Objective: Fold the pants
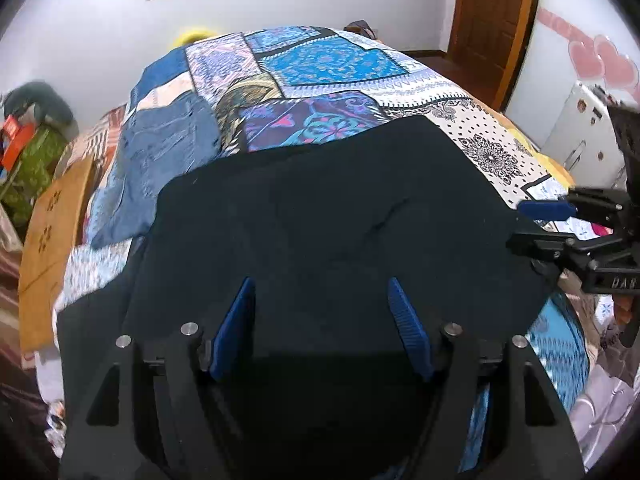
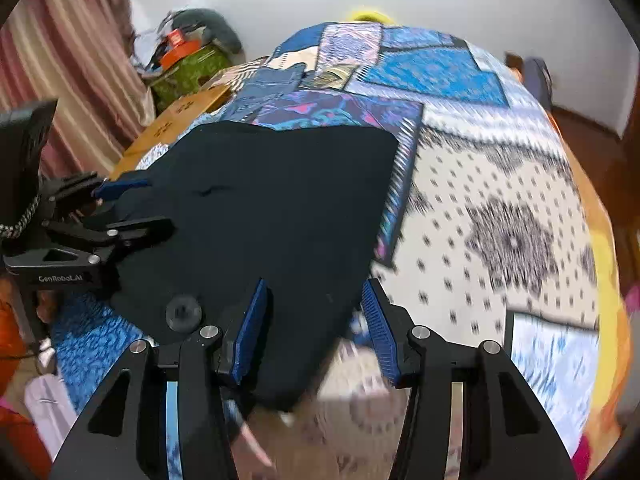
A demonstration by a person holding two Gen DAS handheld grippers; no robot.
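The black pants (image 1: 320,208) lie flat on the patchwork bedspread (image 1: 328,60). Both the left gripper (image 1: 322,320) and right gripper (image 2: 316,320) hover over them, jaws apart, holding nothing. Only the left view shows the door (image 1: 492,12); blue jeans (image 1: 160,160) lie behind the pants.

"GenRobot.AI" stands in pale letters on the black body of the left hand-held gripper (image 2: 122,210), read in the right wrist view at that picture's left edge. In the left wrist view, raised letters that look like "DAS" sit on the black body of the right hand-held gripper (image 1: 538,226), cut off by the picture's right edge, so the whole word cannot be made out. No other writing can be read.
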